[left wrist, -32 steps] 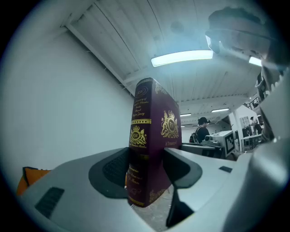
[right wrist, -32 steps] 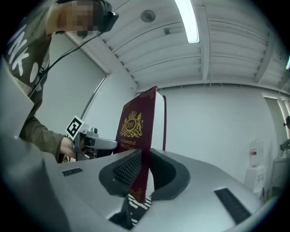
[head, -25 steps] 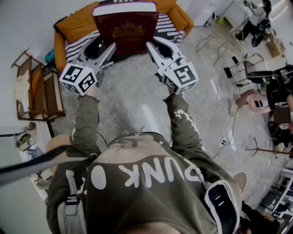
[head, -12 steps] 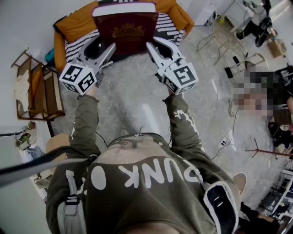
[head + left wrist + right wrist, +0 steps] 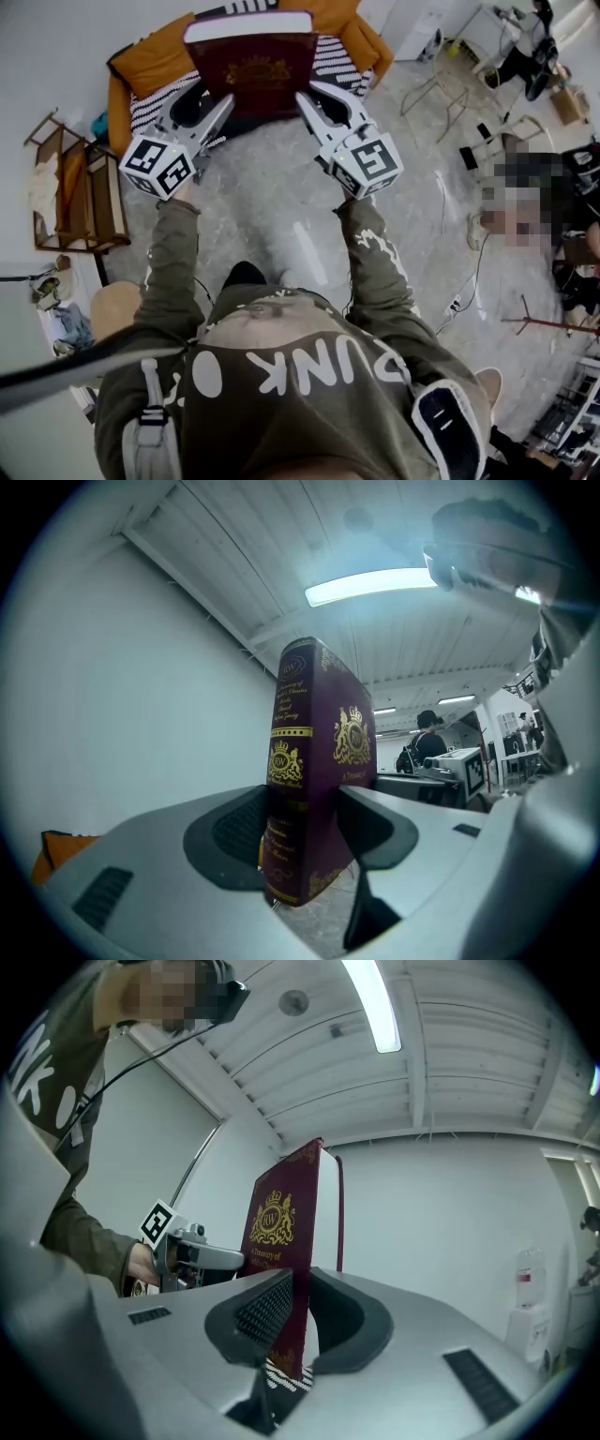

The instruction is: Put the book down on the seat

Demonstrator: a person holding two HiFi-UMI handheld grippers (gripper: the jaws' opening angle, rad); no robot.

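Note:
A thick maroon book [image 5: 255,67] with gold print is held up between both grippers, above the orange sofa [image 5: 150,58] and its striped seat cushion [image 5: 155,103]. My left gripper [image 5: 221,101] is shut on the book's lower left corner; in the left gripper view the book [image 5: 314,771] stands upright between the jaws [image 5: 300,832]. My right gripper [image 5: 306,97] is shut on the lower right corner, with the cover [image 5: 281,1241] clamped between its pads [image 5: 292,1321]. The seat under the book is partly hidden.
A wooden side rack [image 5: 75,192] stands left of the sofa. The grey marbled floor [image 5: 272,197] lies in front of it. Chairs [image 5: 441,80], cables and a seated person [image 5: 544,187] are to the right.
Both grippers and the book have shifted slightly up and away in the head view, toward the sofa. The person's foot now shows on the floor.

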